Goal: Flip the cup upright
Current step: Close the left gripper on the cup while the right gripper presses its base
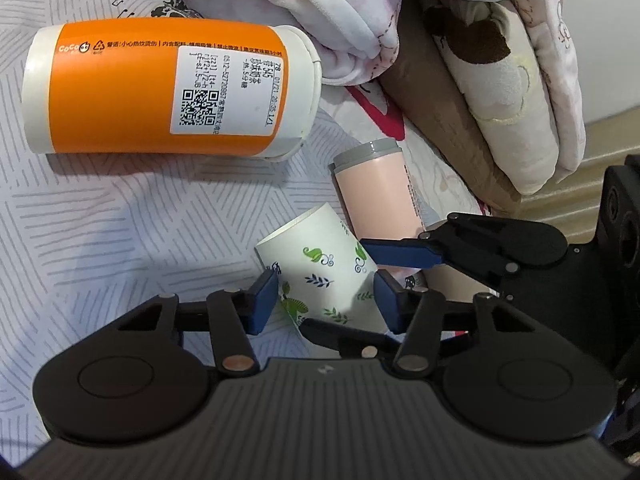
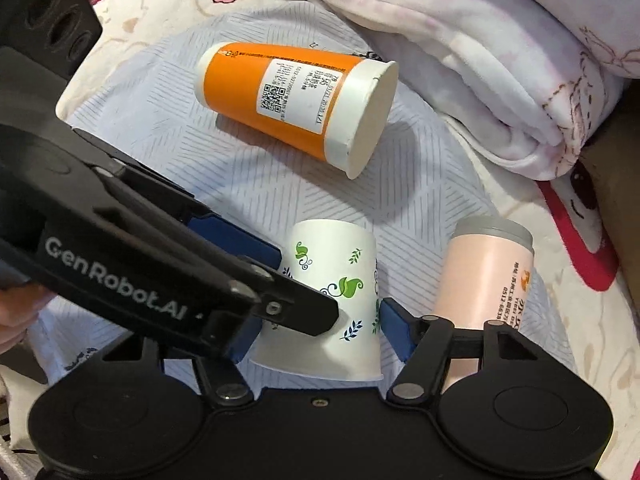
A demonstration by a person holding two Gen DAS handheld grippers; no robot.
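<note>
On the bed (image 1: 100, 220) lie three cups: your left gripper (image 1: 326, 300) and right gripper (image 2: 316, 334) both clasp one leaf-printed cup (image 2: 340, 288); one orange cup (image 1: 160, 84), one pink cup (image 1: 376, 196) beside.

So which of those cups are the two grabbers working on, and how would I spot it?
Start at the big orange cup lying on its side on the pale striped cloth. Nearer the cameras stands a small white paper cup, mouth down, beside a pink tumbler with a grey end. Only it has green and blue leaf prints, and both grippers' blue pads flank it.
</note>
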